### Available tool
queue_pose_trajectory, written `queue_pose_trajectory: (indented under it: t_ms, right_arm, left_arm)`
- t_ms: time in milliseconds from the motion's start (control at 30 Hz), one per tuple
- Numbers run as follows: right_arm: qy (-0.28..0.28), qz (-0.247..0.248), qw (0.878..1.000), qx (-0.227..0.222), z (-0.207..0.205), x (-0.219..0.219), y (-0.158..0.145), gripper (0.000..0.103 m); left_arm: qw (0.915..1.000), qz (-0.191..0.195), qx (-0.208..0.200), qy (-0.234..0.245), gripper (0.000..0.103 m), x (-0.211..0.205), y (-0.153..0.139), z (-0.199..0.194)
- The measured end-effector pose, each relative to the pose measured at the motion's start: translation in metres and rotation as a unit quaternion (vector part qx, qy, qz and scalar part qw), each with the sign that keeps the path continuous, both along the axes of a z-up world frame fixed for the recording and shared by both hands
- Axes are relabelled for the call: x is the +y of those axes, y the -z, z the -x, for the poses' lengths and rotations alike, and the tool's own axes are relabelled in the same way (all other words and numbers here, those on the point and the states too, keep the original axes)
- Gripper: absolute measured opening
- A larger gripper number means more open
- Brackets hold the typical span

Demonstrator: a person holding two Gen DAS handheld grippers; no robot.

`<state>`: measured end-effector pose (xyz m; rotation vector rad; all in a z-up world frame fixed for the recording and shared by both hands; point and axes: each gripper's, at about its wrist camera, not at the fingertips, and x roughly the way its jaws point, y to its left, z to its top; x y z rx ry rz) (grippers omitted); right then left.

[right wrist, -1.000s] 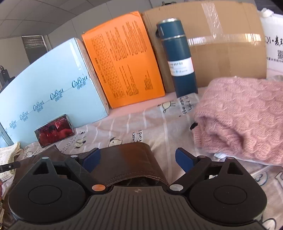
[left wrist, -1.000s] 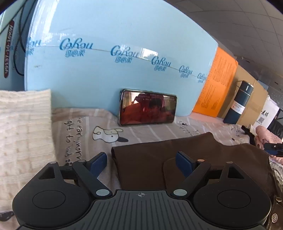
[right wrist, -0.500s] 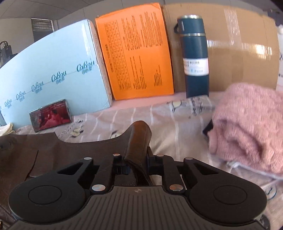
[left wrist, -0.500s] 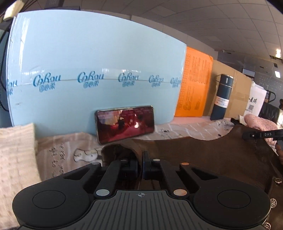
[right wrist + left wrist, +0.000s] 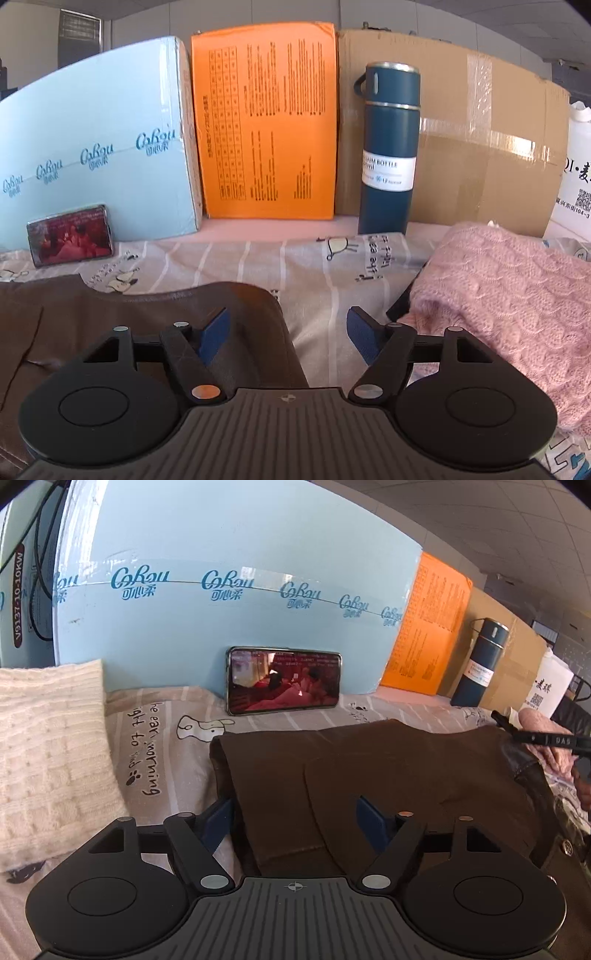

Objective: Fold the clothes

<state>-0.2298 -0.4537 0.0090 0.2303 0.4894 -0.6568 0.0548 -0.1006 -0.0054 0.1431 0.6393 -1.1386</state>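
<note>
1. My left tongs [image 5: 295,819]: jaws wide apart, holding nothing. Brown garment [image 5: 369,775] lies folded on the printed sheet [image 5: 162,746], straddled by the jaws; its left edge sits just inside the left pad.
2. My right tongs [image 5: 288,332]: jaws wide apart, empty. Garment's rounded right edge [image 5: 236,306] sits betw. the pads, nearer the left one.
3. Cream knit [image 5: 48,749]: left of left tongs, folded.
4. Pink knit [image 5: 509,295]: right of right tongs, bunched.
5. Phone [image 5: 282,679]: ahead of left tongs, propped vs. blue box [image 5: 221,572], screen lit.
6. Containers, ahead of right tongs: orange box [image 5: 266,122]; cardboard box [image 5: 480,147], taped; blue flask [image 5: 389,147], capped, upright. All closed; contents can't tell.
</note>
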Motion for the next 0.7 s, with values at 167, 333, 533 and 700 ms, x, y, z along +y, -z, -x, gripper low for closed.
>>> queue_pose_trajectory:
  t_ms: [167,333,533,700]
  right_arm:
    - [-0.041,-0.006,0.998,-0.046,0.019,0.024,-0.022,0.077]
    - [-0.145,-0.021,0.986,-0.084,0.038,0.065,-0.03,0.081]
    - [-0.284,-0.031,0.957,-0.042,0.039,0.122,-0.014,0.084]
    - [-0.335,-0.031,0.942,0.018,0.034,0.153,0.007,0.084]
  left_arm:
    - [0.9994,0.035,0.003,0.009,0.076,0.046,-0.008,0.024]
    - [0.9969,0.057,0.014,0.051,0.081,0.094,-0.005,0.056]
    - [0.9957,0.033,0.014,0.085,0.089,0.115,0.007,0.088]
    - [0.9933,0.024,0.02,0.112,0.091,0.112,0.014,0.101]
